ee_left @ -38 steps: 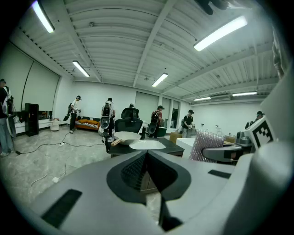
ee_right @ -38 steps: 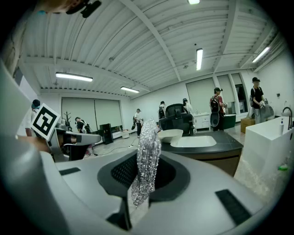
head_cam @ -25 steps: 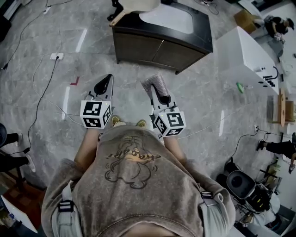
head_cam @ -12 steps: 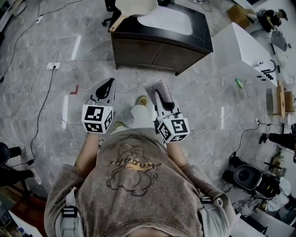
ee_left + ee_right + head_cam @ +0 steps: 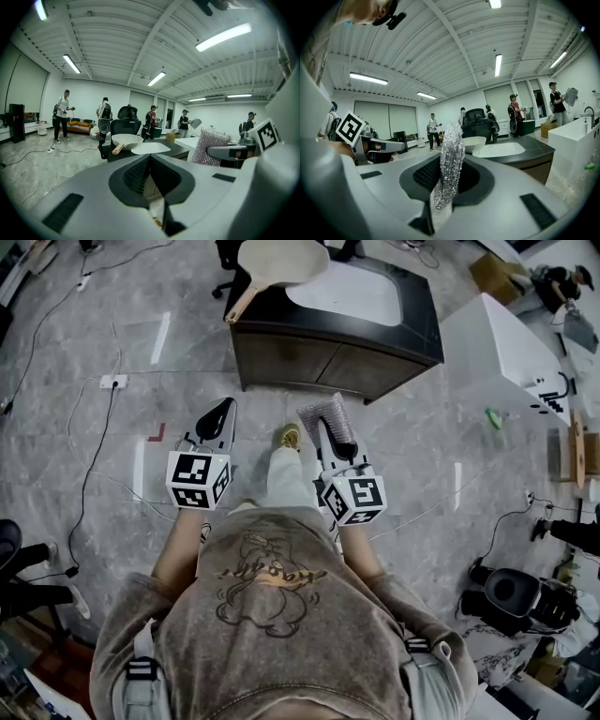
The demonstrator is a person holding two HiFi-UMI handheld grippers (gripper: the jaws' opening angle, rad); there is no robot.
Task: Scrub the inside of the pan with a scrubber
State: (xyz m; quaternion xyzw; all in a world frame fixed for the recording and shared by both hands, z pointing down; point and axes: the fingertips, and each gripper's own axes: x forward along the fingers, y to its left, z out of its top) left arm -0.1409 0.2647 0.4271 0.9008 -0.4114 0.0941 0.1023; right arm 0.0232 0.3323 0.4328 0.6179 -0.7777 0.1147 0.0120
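Observation:
A cream pan [image 5: 279, 259] with a wooden handle sits on the left end of a dark cabinet [image 5: 328, 343], beside its white sink [image 5: 349, 292]. My right gripper [image 5: 330, 423] is shut on a silvery scrubber [image 5: 321, 412] and is held over the floor, short of the cabinet. Beside it, my left gripper [image 5: 217, 412] is shut and holds nothing. In the left gripper view the closed jaws of the left gripper [image 5: 150, 161] point at the pan [image 5: 126, 140], with the scrubber [image 5: 211, 146] to the right. In the right gripper view the scrubber [image 5: 450, 159] stands upright between the jaws of the right gripper [image 5: 449, 168].
A white counter [image 5: 506, 343] stands to the right of the cabinet. Cables and a power strip [image 5: 114, 381] lie on the grey floor at the left. A black office chair [image 5: 127, 122] is behind the cabinet, and several people [image 5: 62, 115] stand farther back in the room.
The person has stepped toward the cabinet, one leg now forward between the grippers. Cabinet and pan sit nearer. Both grippers keep their hold and spacing.

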